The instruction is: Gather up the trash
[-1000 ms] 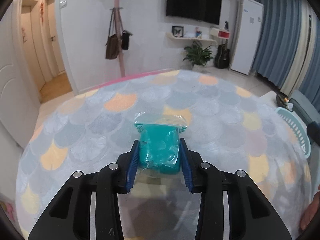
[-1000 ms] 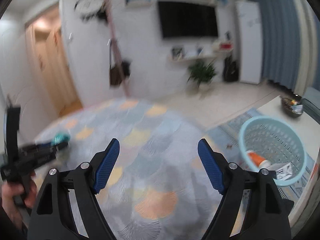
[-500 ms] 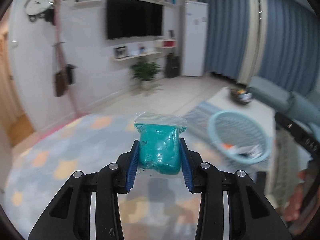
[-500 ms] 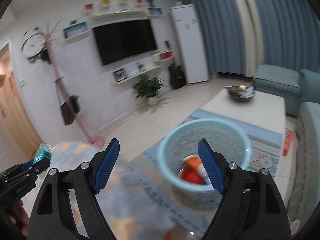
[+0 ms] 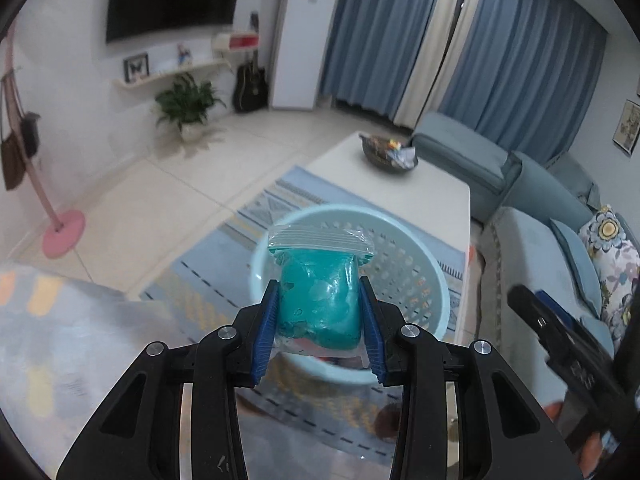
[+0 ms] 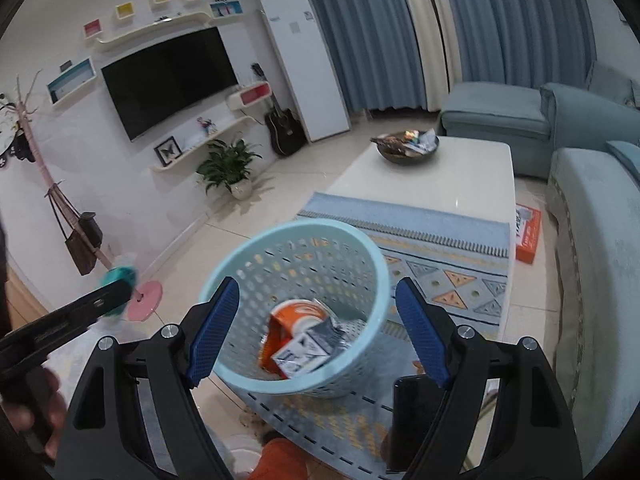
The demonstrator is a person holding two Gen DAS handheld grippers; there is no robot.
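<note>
My left gripper (image 5: 319,332) is shut on a clear zip bag of teal stuff (image 5: 318,296) and holds it in the air in front of a pale blue plastic basket (image 5: 412,276). In the right wrist view the basket (image 6: 296,300) stands on a rug and holds an orange packet (image 6: 294,320) and a small carton (image 6: 306,354). My right gripper (image 6: 318,330) is open and empty, just above the basket's near rim. The left gripper with the teal bag (image 6: 118,276) shows at the left of that view.
A white coffee table (image 6: 452,176) with a dark bowl (image 6: 406,146) stands beyond the basket. A blue sofa (image 6: 592,240) runs along the right. A patterned rug (image 6: 444,264) lies under the basket. A pink coat stand (image 6: 146,294) is at the left.
Both grippers have swung right, from the scalloped grey cloth to the basket. The left gripper still holds the teal bag. The basket now lies closer under both grippers.
</note>
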